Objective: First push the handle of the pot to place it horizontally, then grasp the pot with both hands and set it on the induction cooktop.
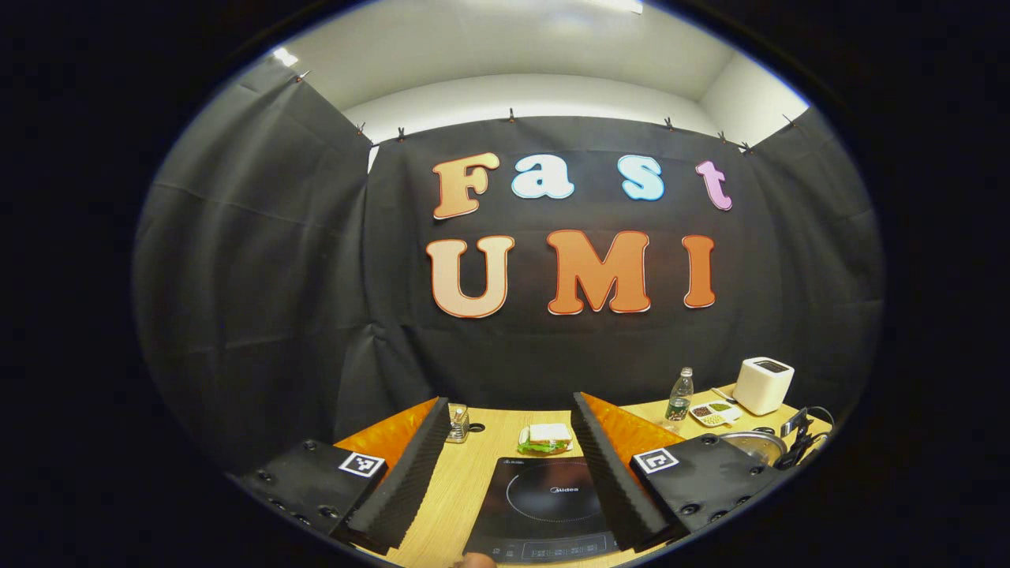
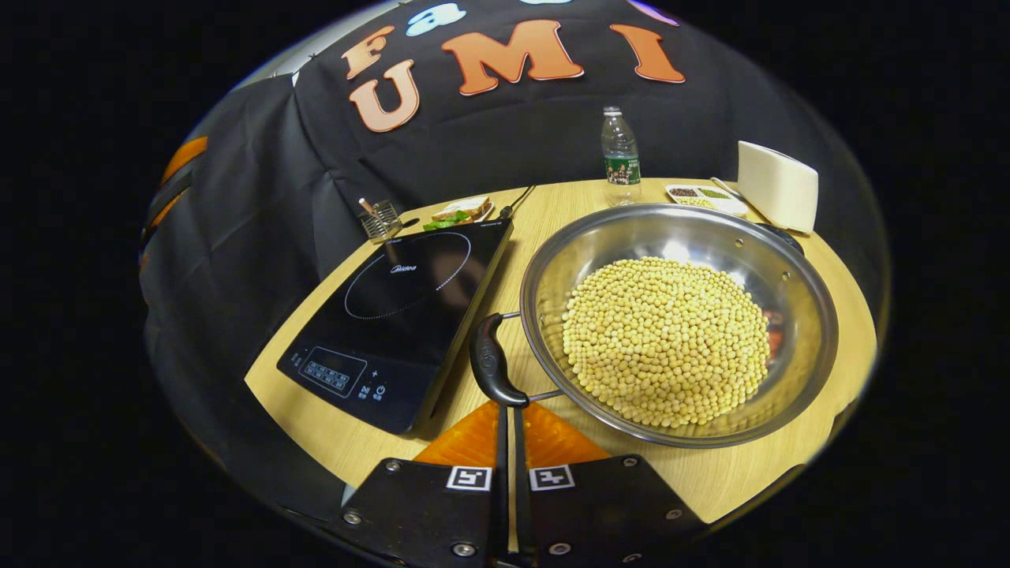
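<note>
The right gripper (image 2: 509, 422), fingers pressed together, sits at the pot (image 2: 678, 323)'s near handle (image 2: 491, 359). The left gripper (image 1: 505, 465) hangs wide over the induction cooktop (image 1: 544, 505). A hard shove could slop soybeans (image 2: 667, 339) out.

A mock kitchen in a black-draped booth: cooktop (image 2: 402, 315), pot (image 2: 678, 323), toaster (image 2: 777, 185) and sandwich (image 2: 461, 211) on a wooden worktop (image 2: 544, 205).

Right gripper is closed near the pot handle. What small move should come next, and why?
Probably nudge the right gripper against the handle to swing it horizontal: its fingers are closed with the tips just below it, and the pot of beans sits beside the induction cooktop, not on it.
</note>
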The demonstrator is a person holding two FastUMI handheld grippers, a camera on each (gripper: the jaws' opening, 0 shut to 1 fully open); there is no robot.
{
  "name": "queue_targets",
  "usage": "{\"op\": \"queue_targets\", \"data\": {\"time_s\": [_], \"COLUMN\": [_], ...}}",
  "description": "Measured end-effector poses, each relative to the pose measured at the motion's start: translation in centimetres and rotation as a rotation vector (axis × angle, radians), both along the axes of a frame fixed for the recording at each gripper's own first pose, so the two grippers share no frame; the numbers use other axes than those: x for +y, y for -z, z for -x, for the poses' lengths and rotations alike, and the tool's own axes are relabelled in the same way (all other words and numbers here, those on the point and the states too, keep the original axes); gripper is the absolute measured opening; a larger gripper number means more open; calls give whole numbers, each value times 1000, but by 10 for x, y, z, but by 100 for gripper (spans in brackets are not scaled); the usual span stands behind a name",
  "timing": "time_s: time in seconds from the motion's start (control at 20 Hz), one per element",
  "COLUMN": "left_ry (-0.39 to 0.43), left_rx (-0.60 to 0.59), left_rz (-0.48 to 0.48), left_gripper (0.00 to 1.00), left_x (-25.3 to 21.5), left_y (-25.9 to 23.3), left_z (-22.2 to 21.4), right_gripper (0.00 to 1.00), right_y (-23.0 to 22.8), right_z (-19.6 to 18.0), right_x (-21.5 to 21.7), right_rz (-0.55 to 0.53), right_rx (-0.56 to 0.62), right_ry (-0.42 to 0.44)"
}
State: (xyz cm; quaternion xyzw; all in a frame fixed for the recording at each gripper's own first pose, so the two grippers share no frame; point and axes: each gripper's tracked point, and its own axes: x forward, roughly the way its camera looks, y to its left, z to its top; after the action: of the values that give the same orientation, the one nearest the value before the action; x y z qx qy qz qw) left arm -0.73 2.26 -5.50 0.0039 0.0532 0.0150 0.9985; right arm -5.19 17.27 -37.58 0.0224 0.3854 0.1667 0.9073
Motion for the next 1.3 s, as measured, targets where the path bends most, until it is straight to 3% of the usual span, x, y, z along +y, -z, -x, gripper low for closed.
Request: {"op": "queue_targets", "data": {"time_s": [0.05, 0.65, 0.7, 0.75, 0.95, 1.3], "left_ry": [4, -13, -15, -19, -34, -45], "left_rx": [1, 5, 9, 12, 22, 34], "left_rz": [5, 22, 23, 22, 26, 28], "left_gripper": [96, 99, 99, 99, 96, 99], "left_x": [1, 25, 26, 29, 38, 46], "left_y": [1, 11, 13, 14, 21, 31], "left_z": [1, -4, -6, -7, -10, -16], "right_gripper": [4, 4, 8, 4, 4, 3], "right_y": [0, 4, 4, 5, 7, 9], "right_z": [-3, -34, -38, -42, -56, -83], "right_x": [2, 26, 28, 30, 36, 43], "right_rz": [-9, -83, -88, -92, -108, -125], "right_rx": [3, 20, 19, 18, 20, -1], "right_ry": [6, 113, 123, 132, 166, 241]}}
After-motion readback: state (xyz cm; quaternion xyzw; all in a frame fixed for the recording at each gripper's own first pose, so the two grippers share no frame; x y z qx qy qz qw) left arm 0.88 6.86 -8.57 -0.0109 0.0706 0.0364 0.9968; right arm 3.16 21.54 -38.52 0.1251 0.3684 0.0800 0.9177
